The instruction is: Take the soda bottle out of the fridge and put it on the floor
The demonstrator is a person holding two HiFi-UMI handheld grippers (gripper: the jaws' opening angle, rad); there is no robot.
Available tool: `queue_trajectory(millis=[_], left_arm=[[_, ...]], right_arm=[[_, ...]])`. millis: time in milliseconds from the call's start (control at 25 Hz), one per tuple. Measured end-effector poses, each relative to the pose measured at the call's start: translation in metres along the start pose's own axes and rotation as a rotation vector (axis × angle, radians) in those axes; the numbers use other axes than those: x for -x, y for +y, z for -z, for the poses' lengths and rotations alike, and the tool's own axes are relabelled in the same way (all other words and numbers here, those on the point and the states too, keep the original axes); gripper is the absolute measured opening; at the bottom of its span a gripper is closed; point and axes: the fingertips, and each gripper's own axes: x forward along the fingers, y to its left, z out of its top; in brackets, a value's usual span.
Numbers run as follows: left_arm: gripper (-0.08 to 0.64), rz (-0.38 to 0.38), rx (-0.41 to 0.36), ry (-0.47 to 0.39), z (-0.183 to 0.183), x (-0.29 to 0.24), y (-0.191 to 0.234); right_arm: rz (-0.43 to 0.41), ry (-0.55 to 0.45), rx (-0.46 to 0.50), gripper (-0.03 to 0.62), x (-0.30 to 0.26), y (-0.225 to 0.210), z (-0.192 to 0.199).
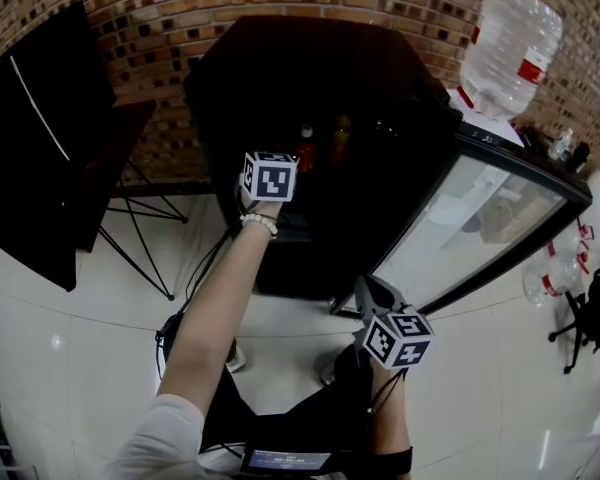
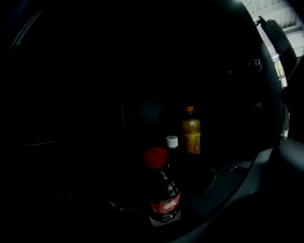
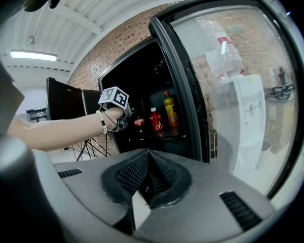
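Note:
The cola bottle (image 2: 162, 196), dark with a red cap and red label, stands on a shelf inside the dark fridge (image 1: 320, 78). My left gripper (image 1: 296, 160) reaches into the fridge at that bottle (image 3: 138, 121). The bottle sits low in the middle of the left gripper view, beside the one grey finger (image 2: 273, 168) that shows. It is too dark to tell whether the pads touch it. My right gripper (image 3: 149, 158) hangs outside, low by the open glass door (image 1: 470, 228), its jaws together with nothing in them.
Behind the cola stand a white-capped bottle (image 2: 172, 142) and an orange drink bottle (image 2: 191, 130). A water dispenser with a large jug (image 1: 505, 48) stands right of the fridge. A black panel (image 1: 40, 138) and a folding stand (image 1: 140, 228) are at the left, on white floor tiles (image 1: 80, 348).

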Motion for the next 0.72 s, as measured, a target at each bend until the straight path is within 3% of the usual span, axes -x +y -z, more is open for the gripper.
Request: queue_trajectory(millis=[240,480,720], left_arm=[[0.149,0.042,0.014,0.014,0.001,0.013,-0.006],[0.149,0.128,0.016,-0.053,0.000,0.071,-0.041],[0.149,0.242,-0.016,-0.054,0.041,0.133,-0.081]], right_arm=[[0.002,-0.003,0.002,0.012,0.003,0.001,-0.001],[-0.029,0.008,0.022,0.012,0.005,0.013,-0.002],[-0.042,0.042,0.041,0.012,0.006,0.024,0.009]])
